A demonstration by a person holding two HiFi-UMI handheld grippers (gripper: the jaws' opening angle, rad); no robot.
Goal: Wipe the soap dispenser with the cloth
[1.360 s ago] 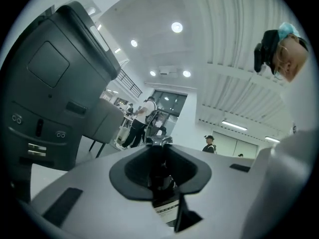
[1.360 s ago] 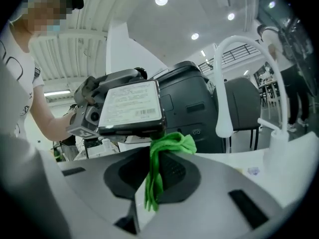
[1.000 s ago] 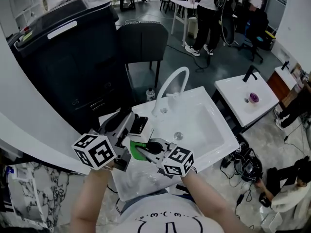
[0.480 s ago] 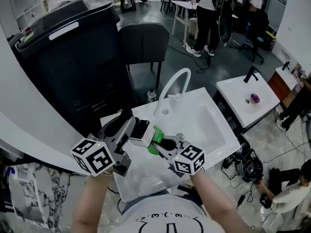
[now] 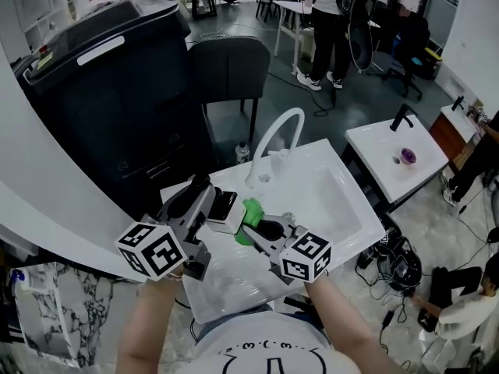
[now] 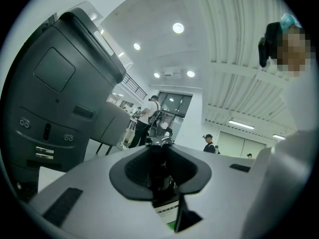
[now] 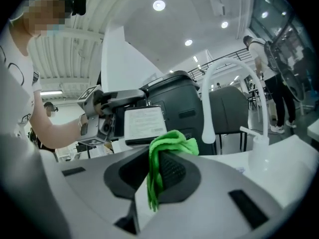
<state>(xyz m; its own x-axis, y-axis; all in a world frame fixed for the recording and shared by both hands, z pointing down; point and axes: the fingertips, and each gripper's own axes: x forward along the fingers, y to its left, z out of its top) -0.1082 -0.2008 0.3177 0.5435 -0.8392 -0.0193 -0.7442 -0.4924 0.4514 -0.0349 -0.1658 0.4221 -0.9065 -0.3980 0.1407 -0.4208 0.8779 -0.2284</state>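
Over the white sink [image 5: 347, 209], with its arched faucet [image 5: 274, 135] standing behind, we see that the right gripper [image 5: 262, 228] has swung up and away from us, out from beneath the left gripper [image 5: 204, 195]. Its jaws pinch the green cloth [image 5: 249, 211], which now lies against the right side of the soap dispenser [image 5: 224, 209]. The left gripper has kept steady, jaws clamped on the dispenser over the sink's left part. We judge the wiping to be under way (or only just starting). The open basin to the right gives room for strokes; the faucet's foot just beyond needs minding.
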